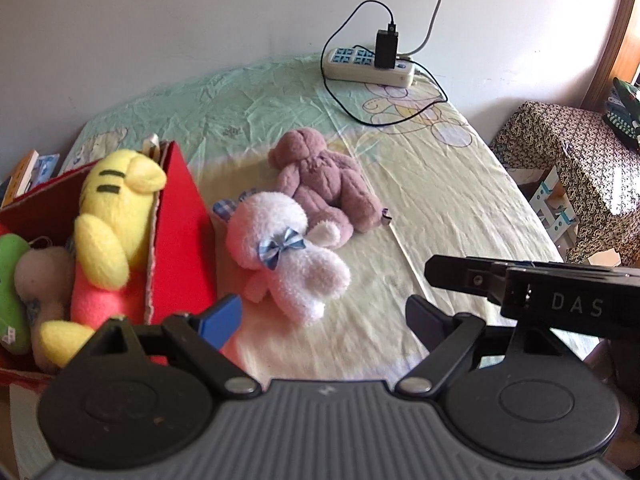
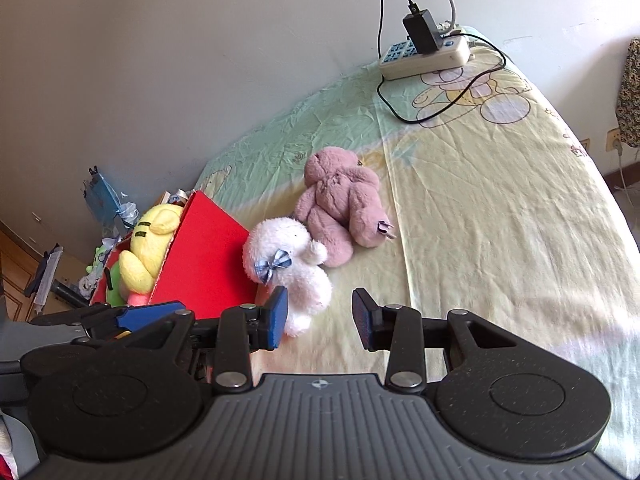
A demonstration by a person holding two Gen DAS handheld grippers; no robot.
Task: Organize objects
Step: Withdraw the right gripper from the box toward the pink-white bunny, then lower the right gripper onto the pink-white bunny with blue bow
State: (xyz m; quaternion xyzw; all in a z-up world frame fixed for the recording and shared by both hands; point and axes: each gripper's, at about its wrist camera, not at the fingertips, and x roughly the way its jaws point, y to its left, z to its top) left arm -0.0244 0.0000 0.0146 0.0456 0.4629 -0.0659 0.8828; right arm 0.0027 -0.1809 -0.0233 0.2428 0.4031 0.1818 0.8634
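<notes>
Right wrist view: white plush [image 2: 290,270] lying mid-frame beside red box [image 2: 208,256], not yet grabbed. Right gripper [image 2: 320,317] spread, empty; left gripper [image 1: 324,312] spread, empty too. Next, guessing: plush gets pinched, dropped into box.

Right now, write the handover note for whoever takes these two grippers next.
Left gripper: open, empty, above the bed sheet beside the red box.
Right gripper: open, empty, near the white plush.
Done: yellow plush, a green toy and a beige toy sit in the box.
Left: white plush and pink bear lie touching on the sheet beside the box. Power strip at the far end.
</notes>
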